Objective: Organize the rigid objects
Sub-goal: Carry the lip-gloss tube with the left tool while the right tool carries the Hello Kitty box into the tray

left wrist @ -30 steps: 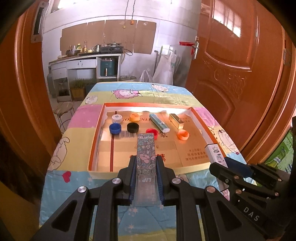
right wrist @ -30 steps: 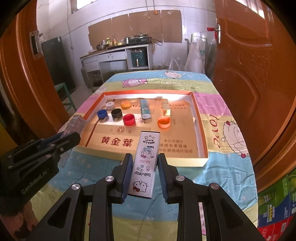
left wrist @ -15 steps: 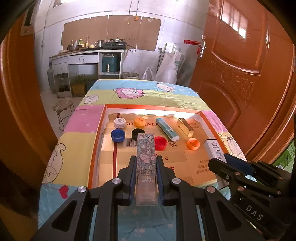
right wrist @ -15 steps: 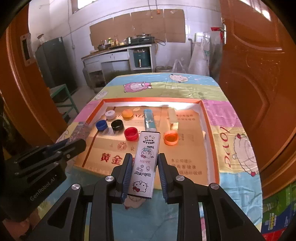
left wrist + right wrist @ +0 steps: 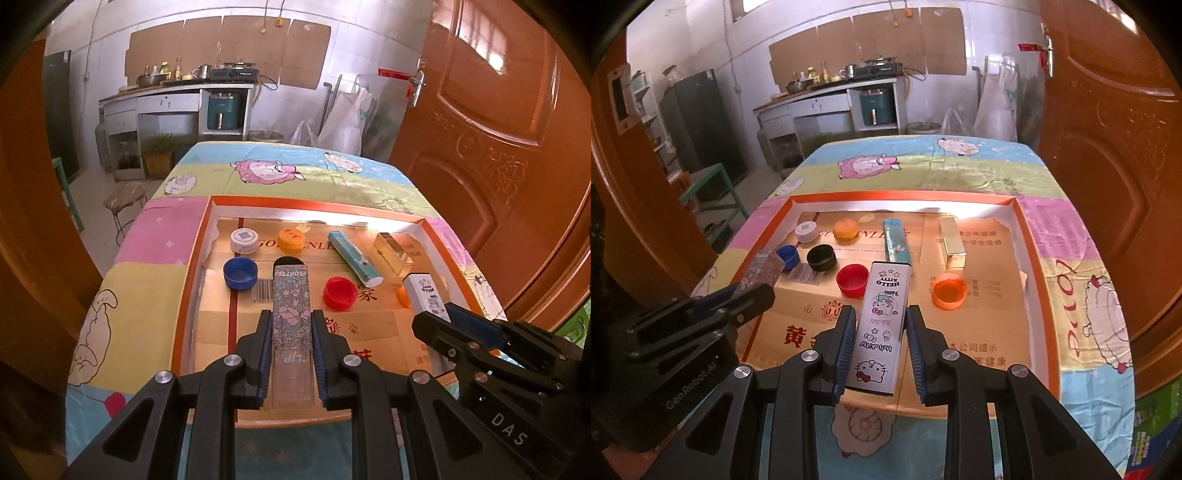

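Floral box (image 5: 291, 306) sits clamped lengthwise in the left gripper (image 5: 290, 345), held over the near part of the orange-rimmed tray (image 5: 192, 258), with the blue cap (image 5: 240, 272) and red cap (image 5: 340, 292) beyond; from the right wrist, the right gripper (image 5: 881, 349) pinches the Hello Kitty box (image 5: 882, 325) above the tray's near edge, the orange cap (image 5: 948, 291) ahead to its right.

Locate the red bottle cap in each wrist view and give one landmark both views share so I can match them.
Left wrist view: the red bottle cap lies on the tray floor just right of the floral box held by the left gripper.
Right wrist view: the red bottle cap sits just left of the Hello Kitty box held by the right gripper.
Shared landmark: the teal tube, behind the cap in both.
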Tool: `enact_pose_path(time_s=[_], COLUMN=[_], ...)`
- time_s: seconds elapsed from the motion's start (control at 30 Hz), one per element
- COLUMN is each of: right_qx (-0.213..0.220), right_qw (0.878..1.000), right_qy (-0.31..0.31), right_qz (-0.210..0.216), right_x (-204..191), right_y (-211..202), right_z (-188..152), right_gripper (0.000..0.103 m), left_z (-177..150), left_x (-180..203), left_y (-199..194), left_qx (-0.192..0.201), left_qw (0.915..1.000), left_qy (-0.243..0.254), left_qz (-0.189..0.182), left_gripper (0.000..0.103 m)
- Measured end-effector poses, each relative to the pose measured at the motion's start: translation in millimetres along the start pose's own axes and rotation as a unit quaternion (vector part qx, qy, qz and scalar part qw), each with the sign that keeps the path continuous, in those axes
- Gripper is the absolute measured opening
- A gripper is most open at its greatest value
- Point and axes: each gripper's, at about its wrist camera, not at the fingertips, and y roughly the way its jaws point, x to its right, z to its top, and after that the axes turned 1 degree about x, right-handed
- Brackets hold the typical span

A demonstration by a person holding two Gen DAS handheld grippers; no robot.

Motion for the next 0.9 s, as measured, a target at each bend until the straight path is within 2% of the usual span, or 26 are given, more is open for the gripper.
enact_pose_path(time_s=[0.9], right_qx=[-0.029], right_qw=[1.000], right_qy=[0.009], right_qz=[0.007], right_x=[10], right_y=[45], right_z=[4], right_gripper=[0.029], left_z=[5], left_x=[-11], left_y=[42], left_qx=[-0.031], left_qw=[0.9994], left_qy=[0.000], left_qz=[0.015], left_gripper=[0.020])
